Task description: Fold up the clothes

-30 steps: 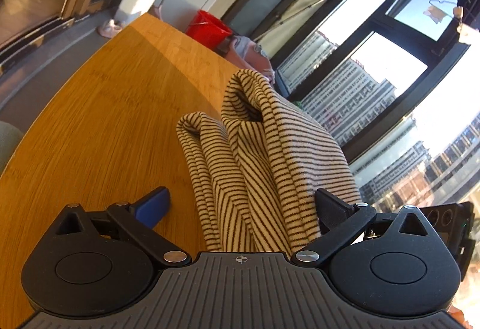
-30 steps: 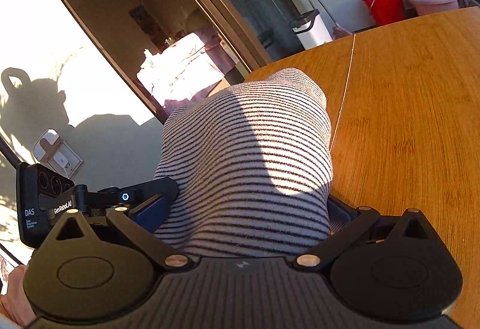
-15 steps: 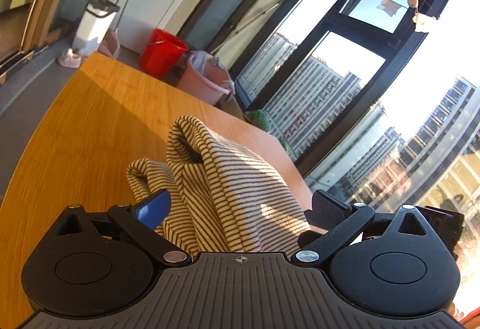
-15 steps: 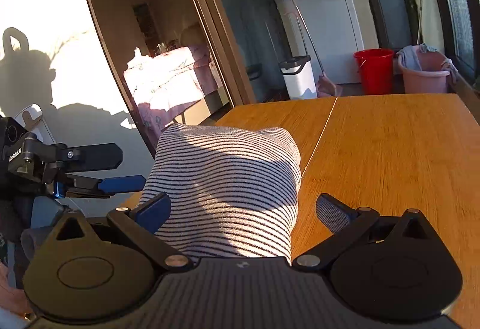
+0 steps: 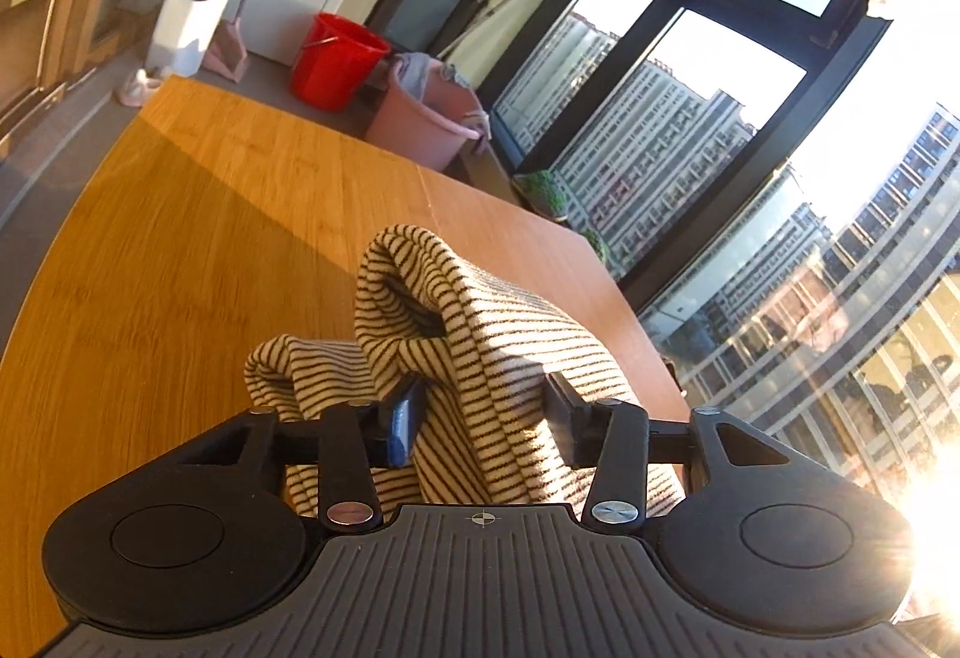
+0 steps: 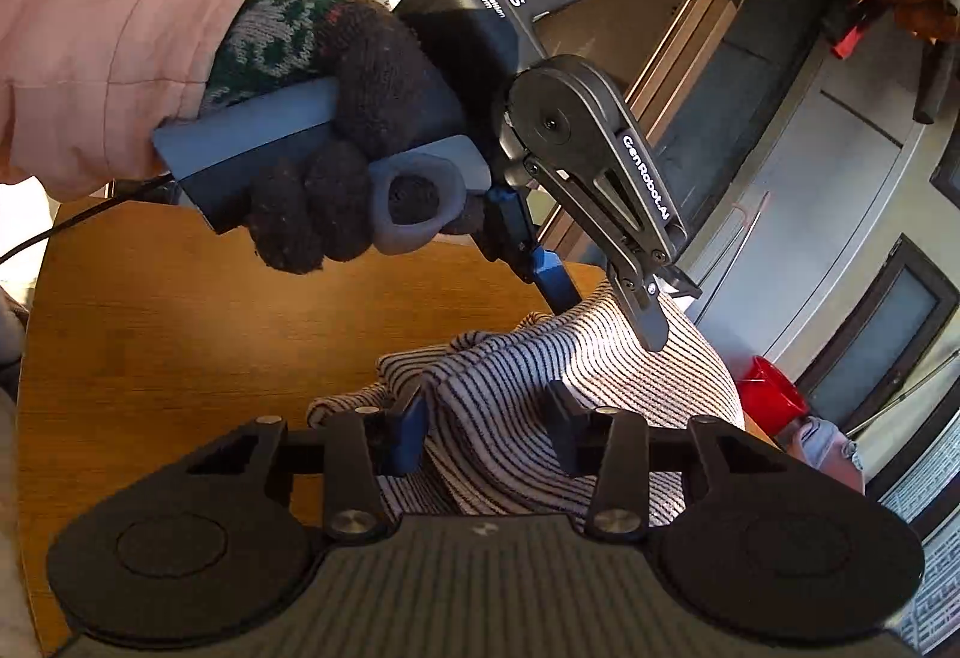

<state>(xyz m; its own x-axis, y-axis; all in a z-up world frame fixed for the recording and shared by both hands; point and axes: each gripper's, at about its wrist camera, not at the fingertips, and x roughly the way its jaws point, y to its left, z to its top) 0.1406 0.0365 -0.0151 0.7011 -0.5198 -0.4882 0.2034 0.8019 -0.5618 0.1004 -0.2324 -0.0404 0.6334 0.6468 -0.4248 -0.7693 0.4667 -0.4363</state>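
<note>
Squeezing in on a striped cloth (image 5: 480, 352), the left claw (image 5: 486, 412) sits low in the middle of the left picture. Its jaws are closing, and a fold of the cloth is bunched between the blue finger (image 5: 405, 421) and the black one. The cloth rises in a hump just above the claw and rests over the wooden desk (image 5: 180, 250), which fills the left side of the picture. A red bucket (image 5: 336, 58) and a pink tub (image 5: 426, 121) stand on the floor past the far edge of the desk, near the big windows (image 5: 720, 118).

In the right picture, the right claw (image 6: 486, 418) is low in the middle. Its jaws are closing too, with the same striped cloth (image 6: 600, 376) between them. Above it, in the upper left, a hand in a dark glove (image 6: 360, 118) holds the other claw (image 6: 606, 310), whose tips reach down to the top of the cloth. A pink sleeve (image 6: 102, 40) shows in the corner.
</note>
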